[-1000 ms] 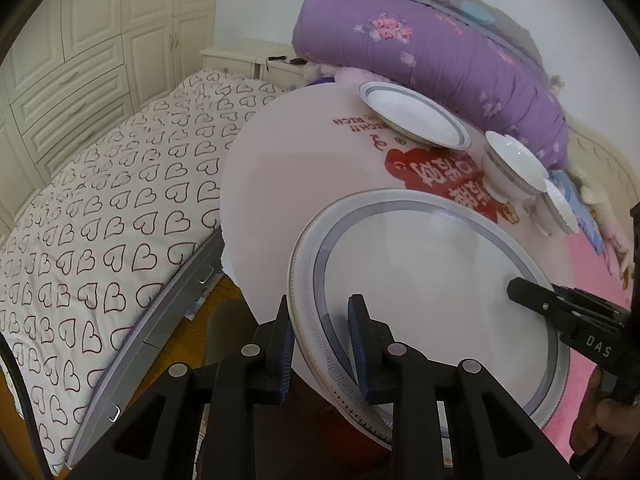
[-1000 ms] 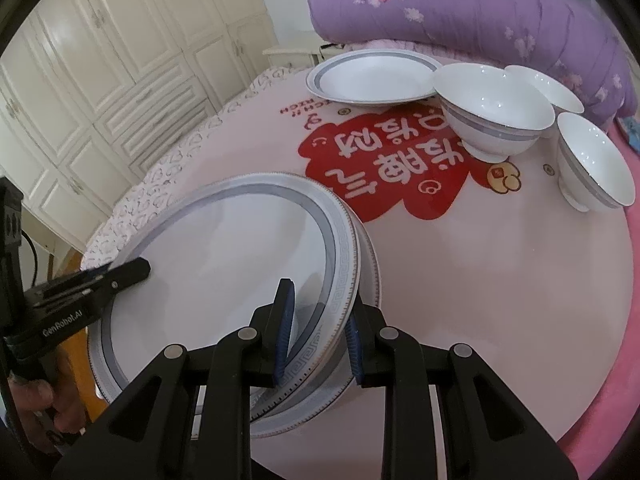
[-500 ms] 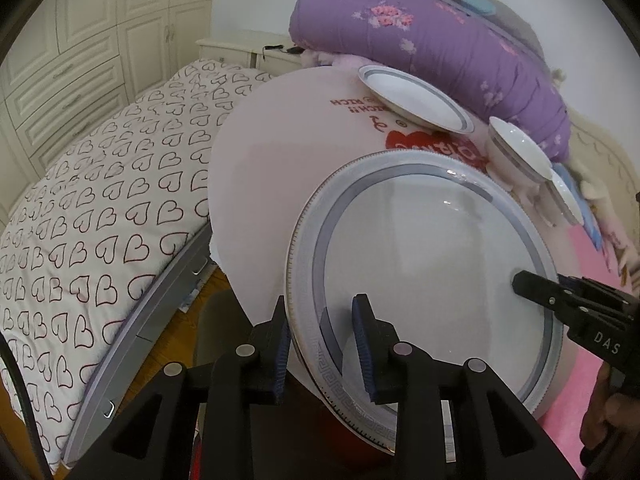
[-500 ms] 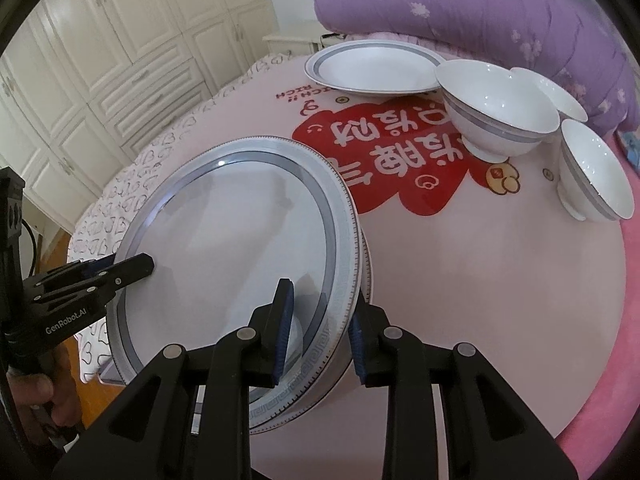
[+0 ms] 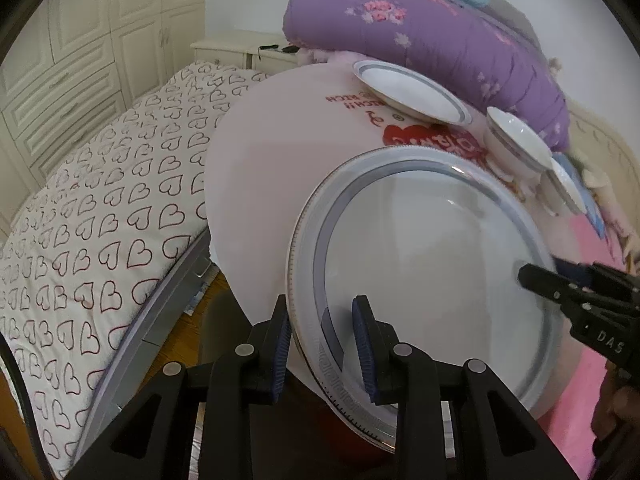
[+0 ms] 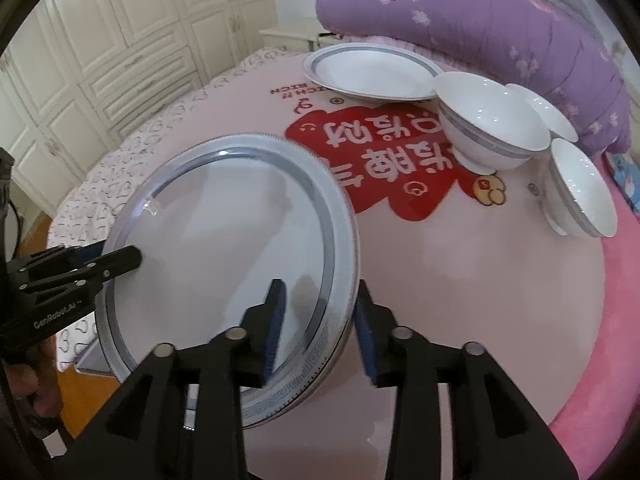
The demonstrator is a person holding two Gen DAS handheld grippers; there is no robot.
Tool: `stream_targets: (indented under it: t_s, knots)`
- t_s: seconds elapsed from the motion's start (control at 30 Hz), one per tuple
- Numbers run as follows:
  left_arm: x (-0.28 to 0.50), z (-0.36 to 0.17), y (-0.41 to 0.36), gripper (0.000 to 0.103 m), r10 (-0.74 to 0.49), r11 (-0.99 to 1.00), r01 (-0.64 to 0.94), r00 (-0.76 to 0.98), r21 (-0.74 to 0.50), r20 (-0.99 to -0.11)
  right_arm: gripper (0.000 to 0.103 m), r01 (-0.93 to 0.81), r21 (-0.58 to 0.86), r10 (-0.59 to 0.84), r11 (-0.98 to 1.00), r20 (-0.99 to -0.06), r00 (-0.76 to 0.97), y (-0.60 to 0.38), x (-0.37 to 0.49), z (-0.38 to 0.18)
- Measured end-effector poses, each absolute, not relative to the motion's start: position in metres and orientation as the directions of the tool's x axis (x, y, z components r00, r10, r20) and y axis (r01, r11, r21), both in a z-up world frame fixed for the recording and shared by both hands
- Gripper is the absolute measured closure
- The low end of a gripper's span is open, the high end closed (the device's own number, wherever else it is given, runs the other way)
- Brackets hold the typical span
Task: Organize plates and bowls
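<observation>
A stack of large grey-rimmed plates point(image 5: 432, 256) point(image 6: 224, 248) is held above the near edge of the round pink table point(image 6: 460, 300), tilted. My left gripper point(image 5: 322, 344) is shut on the stack's left rim, and my right gripper point(image 6: 318, 326) is shut on its right rim. Each gripper shows in the other's view, clamped on the opposite rim. A smaller grey-rimmed plate point(image 6: 370, 74) point(image 5: 410, 92) lies at the table's far side. Three white bowls stand to the right: one large point(image 6: 490, 124), one behind it point(image 6: 546, 112), one nearer point(image 6: 580, 188).
A rolled purple quilt point(image 6: 480, 24) lies behind the dishes. A bed with a heart-print cover point(image 5: 100, 220) is left of the table, with white wardrobes point(image 6: 100, 40) and a nightstand point(image 5: 236, 48) beyond. A pink blanket point(image 6: 608, 380) borders the table's right edge.
Both grippers have lifted the plate stack off the table and carried it forward, tilting it. The far plate and bowls have not moved.
</observation>
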State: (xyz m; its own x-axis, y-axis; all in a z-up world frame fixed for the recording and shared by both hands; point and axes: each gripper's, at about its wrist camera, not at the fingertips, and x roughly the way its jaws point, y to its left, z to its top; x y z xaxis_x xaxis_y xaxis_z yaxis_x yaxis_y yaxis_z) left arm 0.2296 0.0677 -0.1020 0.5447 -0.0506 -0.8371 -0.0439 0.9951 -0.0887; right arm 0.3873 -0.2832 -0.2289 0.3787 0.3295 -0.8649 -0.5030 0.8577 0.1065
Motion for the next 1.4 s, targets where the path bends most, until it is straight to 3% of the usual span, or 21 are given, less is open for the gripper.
stream_targets:
  t_s: [0.23, 0.3, 0.33, 0.43, 0.47, 0.5, 1.4]
  knots:
    - [0.231, -0.103, 0.066, 0.075, -0.052, 0.996, -0.032, 0.538, -0.082, -0.841, 0.062, -0.505, 0.118, 0.344, 0.855, -0.858, 0.381, -0.287, 0.39, -0.227]
    - [0.232, -0.102, 0.066, 0.073, -0.043, 0.997, -0.036, 0.538, -0.074, -0.842, 0.053, -0.501, 0.135, 0.356, 0.855, -0.855, 0.377, -0.287, 0.391, -0.228]
    - [0.232, -0.102, 0.066, 0.061, -0.039, 0.997, -0.036, 0.537, -0.069, -0.842, 0.041, -0.497, 0.146, 0.366, 0.855, -0.85, 0.379, -0.288, 0.392, -0.227]
    - [0.228, -0.096, 0.067, 0.009, -0.009, 0.997, -0.06, 0.567, -0.052, -0.824, 0.013, -0.487, 0.183, 0.398, 0.854, -0.834, 0.383, -0.291, 0.393, -0.226]
    - [0.226, -0.092, 0.068, 0.001, -0.001, 0.997, -0.066, 0.582, -0.048, -0.813, 0.008, -0.479, 0.213, 0.42, 0.851, -0.824, 0.38, -0.294, 0.395, -0.226]
    - [0.225, -0.089, 0.067, 0.001, 0.004, 0.997, -0.066, 0.593, -0.045, -0.805, 0.0, -0.467, 0.235, 0.435, 0.853, -0.815, 0.384, -0.297, 0.397, -0.226]
    - [0.23, -0.019, 0.05, 0.001, 0.001, 0.998, -0.043, 0.705, -0.042, -0.709, 0.0, -0.419, 0.342, 0.518, 0.841, -0.731, 0.444, -0.316, 0.42, -0.196]
